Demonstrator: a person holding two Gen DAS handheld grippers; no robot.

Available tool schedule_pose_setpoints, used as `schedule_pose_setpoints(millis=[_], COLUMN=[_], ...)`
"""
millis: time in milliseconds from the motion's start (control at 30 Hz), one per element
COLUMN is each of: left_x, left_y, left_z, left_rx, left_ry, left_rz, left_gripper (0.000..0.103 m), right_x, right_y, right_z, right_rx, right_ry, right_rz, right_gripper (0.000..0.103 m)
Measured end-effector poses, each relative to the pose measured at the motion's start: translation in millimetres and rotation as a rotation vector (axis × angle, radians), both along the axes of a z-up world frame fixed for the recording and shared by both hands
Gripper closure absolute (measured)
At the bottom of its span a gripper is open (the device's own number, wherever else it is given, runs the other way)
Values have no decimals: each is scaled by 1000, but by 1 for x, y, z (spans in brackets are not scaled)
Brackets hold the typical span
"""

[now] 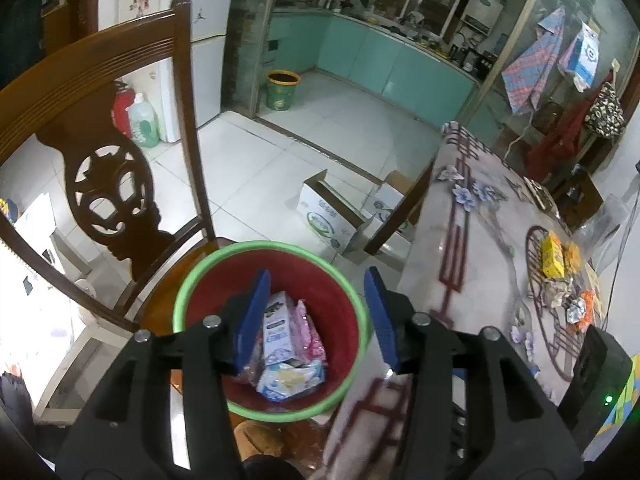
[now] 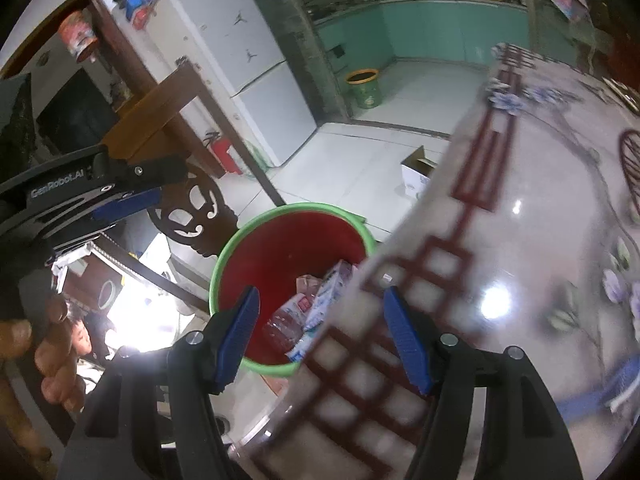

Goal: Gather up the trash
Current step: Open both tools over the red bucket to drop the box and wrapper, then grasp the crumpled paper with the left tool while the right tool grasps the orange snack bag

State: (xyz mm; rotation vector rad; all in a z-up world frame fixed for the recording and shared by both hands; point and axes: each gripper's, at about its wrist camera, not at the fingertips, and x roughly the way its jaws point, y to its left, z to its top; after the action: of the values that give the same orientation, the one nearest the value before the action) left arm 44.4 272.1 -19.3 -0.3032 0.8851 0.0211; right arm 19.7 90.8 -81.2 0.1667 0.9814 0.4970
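A red bin with a green rim point(image 1: 352, 308) stands on a wooden chair beside the table and holds cartons and wrappers point(image 1: 288, 344). My left gripper point(image 1: 318, 312) is open and empty right above the bin. Several pieces of trash point(image 1: 560, 276) lie on the table to the right: a yellow box, crumpled paper, an orange wrapper. In the right wrist view my right gripper point(image 2: 324, 330) is open and empty, over the table edge next to the bin point(image 2: 280, 240). The left gripper point(image 2: 120, 200) shows there at the far left.
The wooden chair back point(image 1: 104, 152) rises left of the bin. The patterned table point(image 1: 472, 240) fills the right side. Open cardboard boxes point(image 1: 332, 216) sit on the tiled floor beyond. A green floor bin point(image 1: 282, 90) stands by the kitchen doorway, with a fridge point(image 2: 248, 60) to the left.
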Motion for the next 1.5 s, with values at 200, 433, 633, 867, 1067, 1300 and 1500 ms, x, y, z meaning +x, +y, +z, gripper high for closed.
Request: schedule_pose_setpoints(millis=[200,433,633,867,1067,1300,1500], left_x=[5,9,17,32,36,42,44], left_y=[-36,-89,-141,-217,-274,-301,-330], left_z=[7,15,18,11,-3,-22,-29], left_rx=[0,1,16,52,120,132,118], left_ry=[-5,-17,-16,2,23,70,66], left_rz=[-62,-153,-226,-331,-436,-477,-512], left_gripper=[52,47,44,44,41,39,39], right_x=[-21,-32,-23,-8,29,49,60], right_y=[-64,-181,-332,-465,-465,-516,-540], right_z=[13,29,48,40,28,8,-27], right_rx=[-8,-121,-203,-134,-242,-281,-238], right_ry=[-19,-85,-121,-49,-43,-29,79], right_rz=[-88,-289,-571,-818,-698,-808,-760], right_gripper=[40,39,39,38,41,32,29])
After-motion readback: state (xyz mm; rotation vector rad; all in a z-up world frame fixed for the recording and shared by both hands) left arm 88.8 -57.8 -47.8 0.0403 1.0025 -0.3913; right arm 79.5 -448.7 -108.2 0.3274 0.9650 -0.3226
